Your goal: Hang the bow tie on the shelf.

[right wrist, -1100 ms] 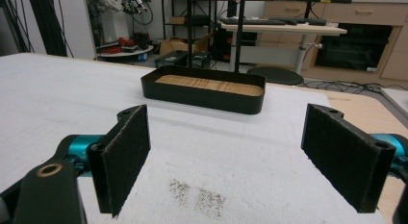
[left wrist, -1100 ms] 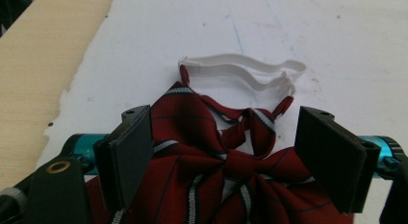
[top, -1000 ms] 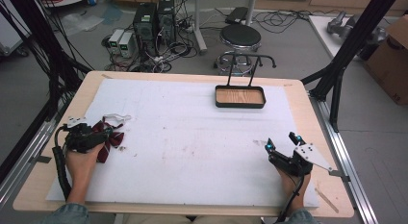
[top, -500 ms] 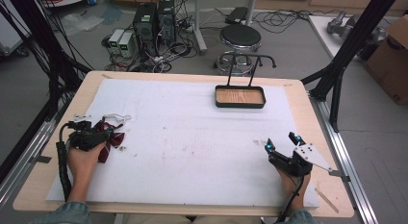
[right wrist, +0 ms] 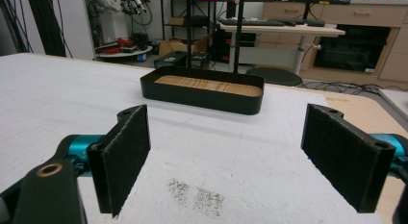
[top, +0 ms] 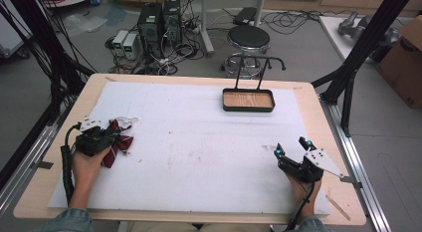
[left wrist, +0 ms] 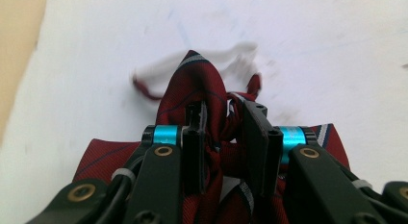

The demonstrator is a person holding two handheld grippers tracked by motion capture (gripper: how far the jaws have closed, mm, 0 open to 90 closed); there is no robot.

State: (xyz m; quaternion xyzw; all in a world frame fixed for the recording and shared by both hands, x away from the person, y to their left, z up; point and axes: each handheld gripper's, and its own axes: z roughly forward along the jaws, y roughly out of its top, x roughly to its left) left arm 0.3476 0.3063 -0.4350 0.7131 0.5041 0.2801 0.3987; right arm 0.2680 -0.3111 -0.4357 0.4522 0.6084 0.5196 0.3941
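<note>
A dark red bow tie point(top: 123, 141) with striped ends lies on the white mat point(top: 199, 157) at the table's left. Its white strap point(top: 128, 120) trails away from it. My left gripper point(top: 113, 137) sits over the tie. In the left gripper view the left gripper point(left wrist: 223, 116) has its jaws pinched on the knot of the bow tie point(left wrist: 197, 82), with the white strap point(left wrist: 231, 53) lying beyond. My right gripper point(top: 291, 147) rests at the front right of the mat. In the right gripper view the right gripper point(right wrist: 226, 152) stands open with nothing between its pads point(right wrist: 125, 156).
A black tray point(top: 249, 108) with a wooden bottom and a tall handle stands at the back right of the mat; in the right gripper view the tray point(right wrist: 202, 101) lies straight ahead. A stool point(top: 248, 40) and computer cases stand on the floor behind the table.
The left hand and gripper have shifted very slightly over the tie. The right gripper has stayed where it was.
</note>
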